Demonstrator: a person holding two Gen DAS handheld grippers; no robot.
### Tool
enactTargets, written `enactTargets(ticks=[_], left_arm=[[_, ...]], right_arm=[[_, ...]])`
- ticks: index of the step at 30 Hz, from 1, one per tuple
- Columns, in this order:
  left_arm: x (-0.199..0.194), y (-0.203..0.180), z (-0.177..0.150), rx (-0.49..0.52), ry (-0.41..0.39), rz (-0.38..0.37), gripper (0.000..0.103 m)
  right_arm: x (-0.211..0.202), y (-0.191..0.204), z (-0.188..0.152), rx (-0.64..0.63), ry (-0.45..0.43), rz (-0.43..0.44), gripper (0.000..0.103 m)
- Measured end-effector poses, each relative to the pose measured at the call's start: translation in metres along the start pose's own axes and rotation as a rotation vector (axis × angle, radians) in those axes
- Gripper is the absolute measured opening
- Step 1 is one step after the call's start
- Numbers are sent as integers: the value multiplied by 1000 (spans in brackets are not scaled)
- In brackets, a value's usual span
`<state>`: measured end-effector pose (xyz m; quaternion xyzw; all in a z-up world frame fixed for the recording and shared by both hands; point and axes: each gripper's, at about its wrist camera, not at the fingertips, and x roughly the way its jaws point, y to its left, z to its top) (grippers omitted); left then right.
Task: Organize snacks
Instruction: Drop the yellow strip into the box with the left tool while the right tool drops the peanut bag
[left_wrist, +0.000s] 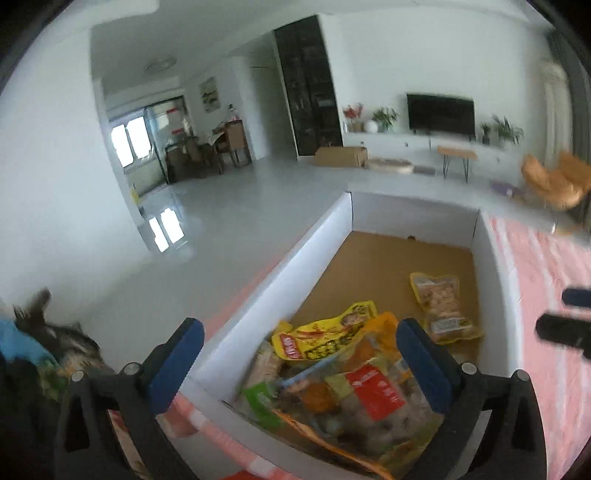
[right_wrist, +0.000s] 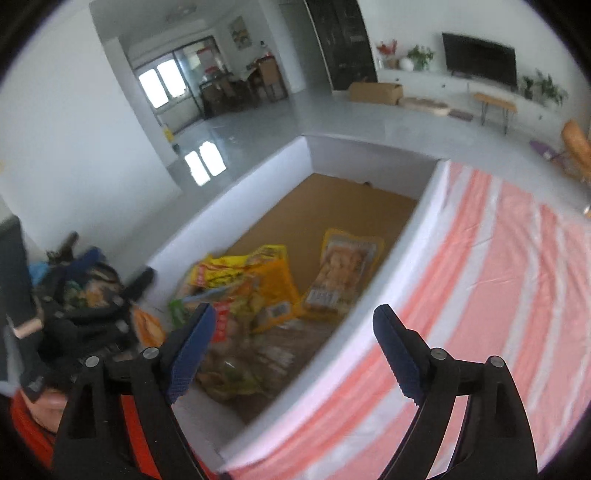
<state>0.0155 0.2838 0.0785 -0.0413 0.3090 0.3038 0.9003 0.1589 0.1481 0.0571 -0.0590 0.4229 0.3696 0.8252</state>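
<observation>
A white box (left_wrist: 273, 284) with a brown cardboard floor holds the snacks. A big clear bag with a red label (left_wrist: 362, 395) lies at its near end, with a yellow packet (left_wrist: 325, 336) on it and a packet of pale snacks (left_wrist: 443, 306) further in. My left gripper (left_wrist: 299, 332) hangs open above the near corner; its fingers touch nothing. My right gripper (right_wrist: 295, 325) is open too, astride the box's right wall (right_wrist: 388, 258), above the same pile: the yellow packet (right_wrist: 236, 269) and the pale snack packet (right_wrist: 343, 273). Its dark tips show blurred in the left wrist view (left_wrist: 565, 325).
The box stands on a pink and white striped cloth (right_wrist: 480, 277) that runs off to the right. Left of the box lies a blurred heap of dark and blue things (right_wrist: 85, 291). Beyond the box the grey room floor (left_wrist: 229, 206) drops away.
</observation>
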Motion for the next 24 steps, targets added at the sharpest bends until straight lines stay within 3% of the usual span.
enactTargets(ticks=[4,8,12,24], left_arm=[[27,4,-7,5,204,-95,103],[26,11,-18,-34,209,-131,103],[20,6,-14,-28,190,-98,103],[11,2,-9,-21,157,-103,103]], right_arm=[[0,8,-3,-49,26,-92,89],[0,20,-7,-80,50,-153,89],[-2,30,-13,-121,78,-172,89],[-2,35,-16,-126,91,-181,89]])
